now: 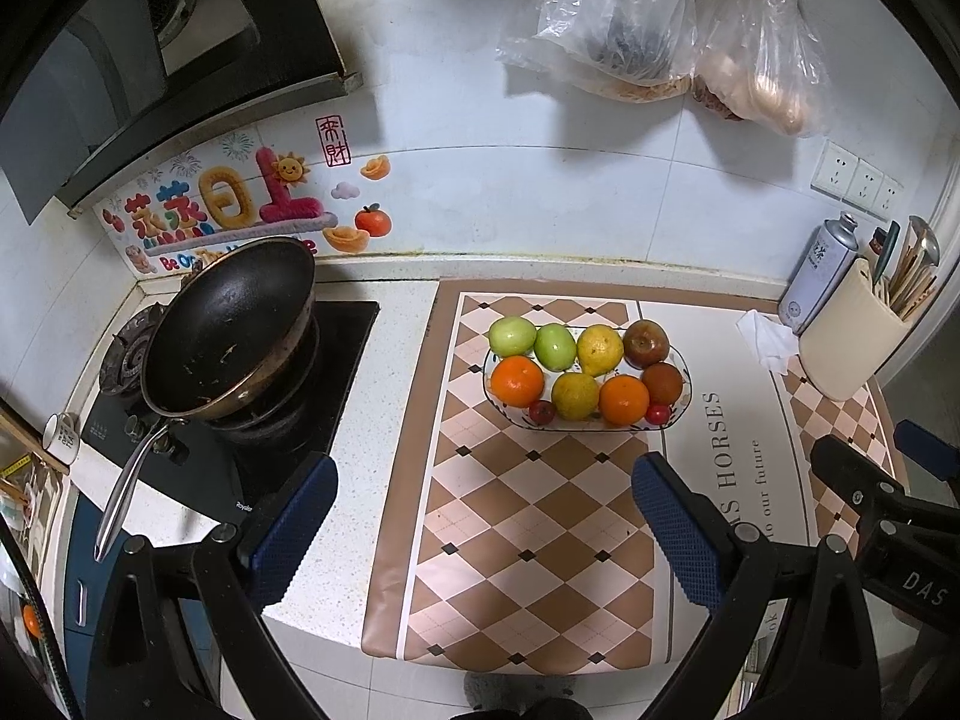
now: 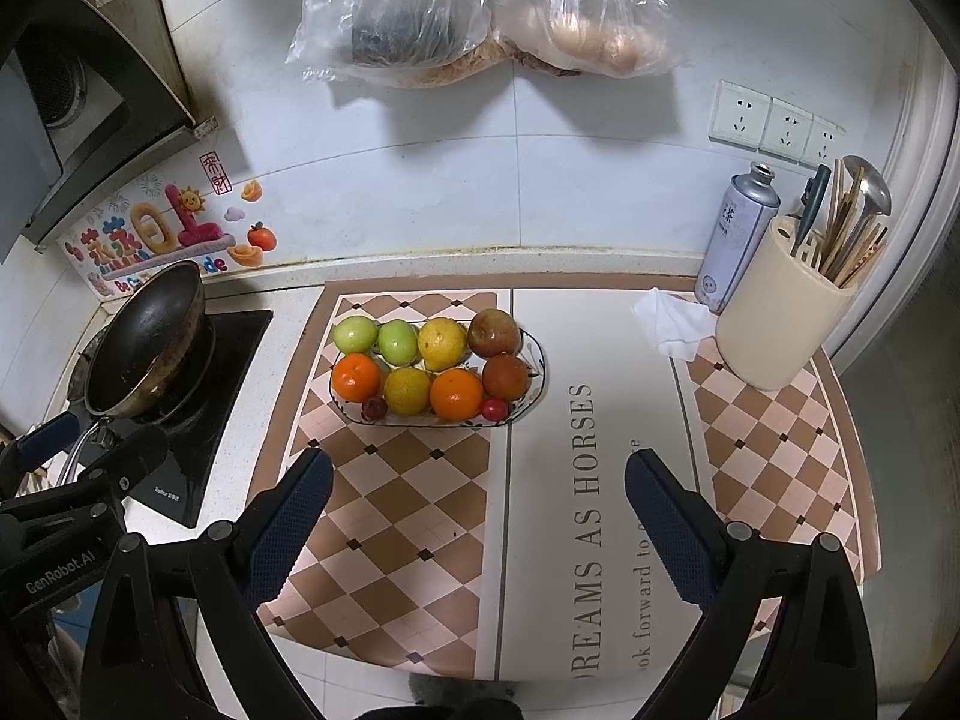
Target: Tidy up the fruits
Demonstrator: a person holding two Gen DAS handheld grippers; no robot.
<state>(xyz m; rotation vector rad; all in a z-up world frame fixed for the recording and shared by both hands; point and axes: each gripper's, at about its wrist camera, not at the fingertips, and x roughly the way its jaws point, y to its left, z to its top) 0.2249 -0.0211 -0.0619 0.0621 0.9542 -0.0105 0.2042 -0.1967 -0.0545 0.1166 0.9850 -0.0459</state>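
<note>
A black round wok (image 1: 228,330) sits on the stove; a cream cylindrical utensil holder (image 2: 780,324) stands beside a grey spray can (image 2: 735,240).

"DREAMS AS HORSES" on mat (image 2: 576,480), "GenRobot.AI" on left gripper (image 2: 60,570) (body)

Hanging bags (image 2: 480,12) — tops cut off, contents unclear.

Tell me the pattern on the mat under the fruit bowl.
The mat has a brown, pink and cream diamond check with small dark diamonds; clearest in the right wrist view.
</note>
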